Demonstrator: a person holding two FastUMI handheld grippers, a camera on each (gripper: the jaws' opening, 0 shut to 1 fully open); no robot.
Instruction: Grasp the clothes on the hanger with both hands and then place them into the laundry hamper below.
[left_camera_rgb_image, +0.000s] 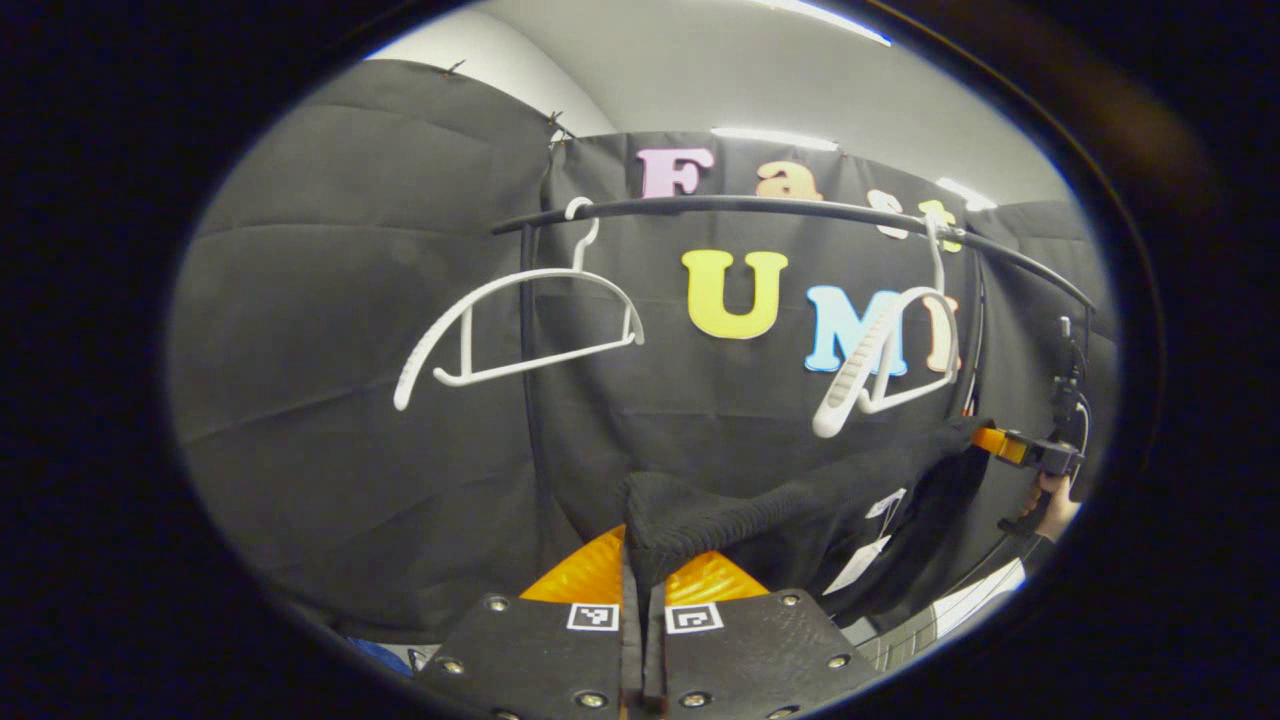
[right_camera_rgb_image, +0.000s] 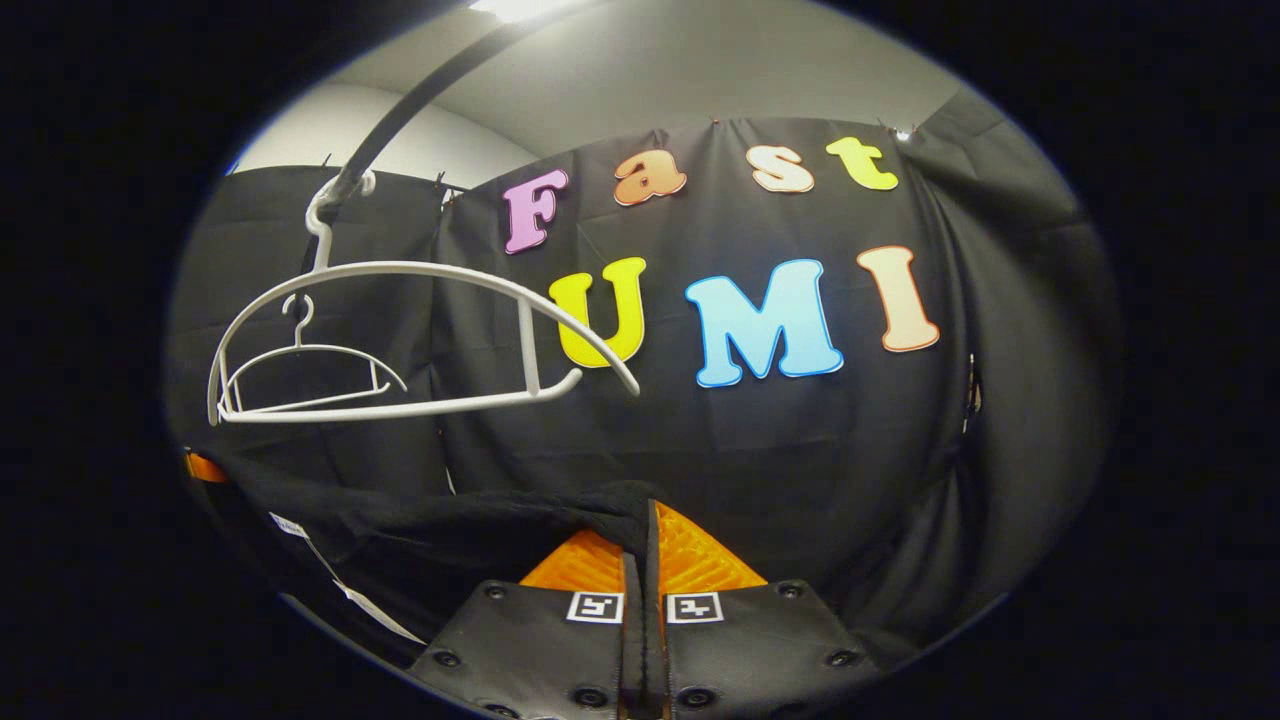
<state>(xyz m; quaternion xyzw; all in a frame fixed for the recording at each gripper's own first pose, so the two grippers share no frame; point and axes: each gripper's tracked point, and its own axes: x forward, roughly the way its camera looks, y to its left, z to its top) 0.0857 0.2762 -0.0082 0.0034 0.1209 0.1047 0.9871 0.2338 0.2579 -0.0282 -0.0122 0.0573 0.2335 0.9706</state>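
Observation:
A black knitted garment (left_camera_rgb_image: 790, 500) stretches between the two grippers, below the rail and off the hangers. My left gripper (left_camera_rgb_image: 640, 575) is shut on one end of it, the cloth bunched over its fingers. In the left gripper view the right gripper (left_camera_rgb_image: 1010, 445) holds the other end at the far right, with a hand (left_camera_rgb_image: 1055, 505) behind it. My right gripper (right_camera_rgb_image: 645, 560) is shut on the garment (right_camera_rgb_image: 480, 525), which runs off to the left toward the other gripper (right_camera_rgb_image: 200, 467). White tags (left_camera_rgb_image: 865, 560) dangle from the cloth.
Two bare white hangers (left_camera_rgb_image: 520, 325) (left_camera_rgb_image: 885, 360) hang on a dark rail (left_camera_rgb_image: 800, 210) above the garment. In the right gripper view the near hanger (right_camera_rgb_image: 400, 340) and the far hanger (right_camera_rgb_image: 300, 375) hang at upper left. A dark upright post (left_camera_rgb_image: 527, 330) stands behind.

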